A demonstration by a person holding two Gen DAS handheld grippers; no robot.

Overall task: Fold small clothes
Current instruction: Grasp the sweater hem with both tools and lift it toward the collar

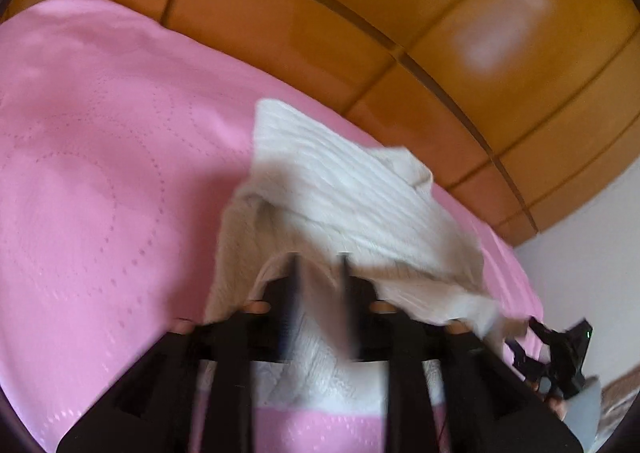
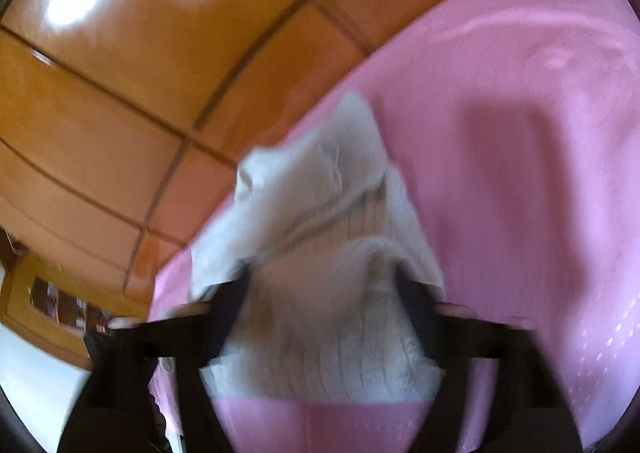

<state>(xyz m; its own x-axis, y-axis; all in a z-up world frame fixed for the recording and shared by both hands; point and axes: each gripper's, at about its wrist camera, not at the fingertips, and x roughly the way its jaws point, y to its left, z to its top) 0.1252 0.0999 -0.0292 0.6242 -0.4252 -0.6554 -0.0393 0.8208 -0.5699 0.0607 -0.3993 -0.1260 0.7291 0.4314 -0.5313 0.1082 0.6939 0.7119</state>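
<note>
A small white knit garment (image 1: 340,189) lies on a pink bedspread (image 1: 100,173), with its near part lifted. My left gripper (image 1: 320,259) is shut on the garment's near edge, and the cloth drapes over and between its fingers. In the right wrist view the same white garment (image 2: 320,213) hangs over my right gripper (image 2: 324,277), whose black fingers (image 2: 416,305) stand wide apart under the cloth. The tips are hidden by the fabric and the frame is blurred. The right gripper also shows in the left wrist view (image 1: 556,349), at the garment's right edge.
An orange-brown padded headboard (image 1: 400,13) runs along the far edge of the bed. A white wall (image 1: 592,253) is to the right. A wooden shelf unit (image 2: 48,293) stands at the left of the right wrist view.
</note>
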